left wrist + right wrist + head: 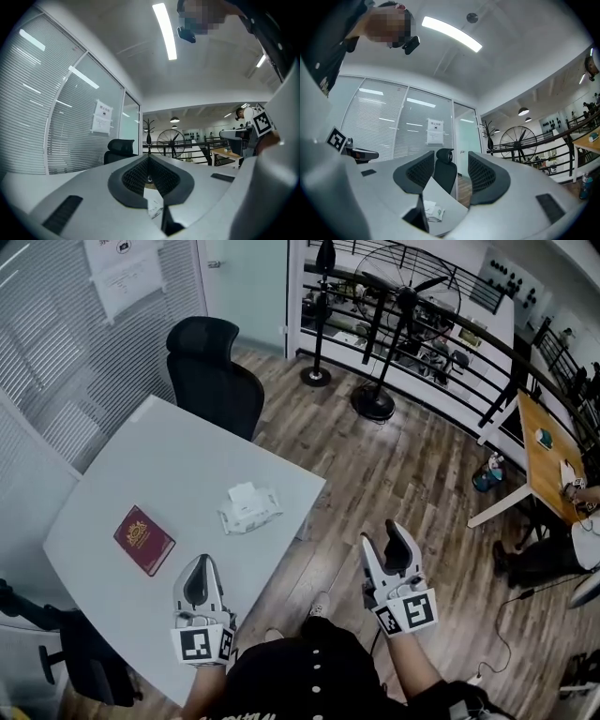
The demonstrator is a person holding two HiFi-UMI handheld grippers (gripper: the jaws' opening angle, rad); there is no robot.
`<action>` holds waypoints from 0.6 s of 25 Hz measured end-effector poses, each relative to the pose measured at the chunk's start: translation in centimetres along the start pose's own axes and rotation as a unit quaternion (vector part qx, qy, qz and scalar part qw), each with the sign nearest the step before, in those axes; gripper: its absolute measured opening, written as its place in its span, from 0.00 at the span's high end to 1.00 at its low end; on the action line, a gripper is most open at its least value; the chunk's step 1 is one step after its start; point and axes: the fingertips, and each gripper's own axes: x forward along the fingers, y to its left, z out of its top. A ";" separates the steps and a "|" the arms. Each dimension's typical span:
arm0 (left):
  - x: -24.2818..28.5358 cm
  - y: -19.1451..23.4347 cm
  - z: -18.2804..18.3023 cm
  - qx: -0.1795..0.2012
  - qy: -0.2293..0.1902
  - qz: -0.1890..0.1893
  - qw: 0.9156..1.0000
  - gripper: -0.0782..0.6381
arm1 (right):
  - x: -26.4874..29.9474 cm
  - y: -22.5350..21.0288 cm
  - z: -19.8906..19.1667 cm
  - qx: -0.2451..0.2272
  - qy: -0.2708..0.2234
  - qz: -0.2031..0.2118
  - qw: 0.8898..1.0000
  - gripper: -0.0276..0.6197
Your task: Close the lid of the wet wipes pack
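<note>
The white wet wipes pack [248, 508] lies on the grey table [141, 474] near its right edge, its lid flipped up. In the right gripper view the pack [431, 211] shows small, low between the jaws and far ahead. My left gripper [199, 578] hovers over the table's near edge, jaws shut with nothing in them, well short of the pack. My right gripper [392, 546] is held over the floor to the right of the table, jaws open and empty. In the left gripper view the jaws [150, 178] press together.
A dark red passport booklet [143, 539] lies on the table to the left of the pack. A black office chair [214, 371] stands at the table's far side. A standing fan [398, 306] and railing are beyond; a wooden desk [548, 456] is at right.
</note>
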 end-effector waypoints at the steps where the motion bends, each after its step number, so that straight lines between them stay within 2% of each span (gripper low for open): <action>1: 0.4 0.0 0.1 0.002 0.000 0.004 1.000 0.88 | 0.4 -0.4 -0.1 0.003 0.000 0.002 1.000 0.61; 15: 6.0 -2.4 -0.7 0.000 0.008 0.031 0.999 0.88 | 4.7 -5.9 -1.1 0.015 0.005 0.029 0.999 0.61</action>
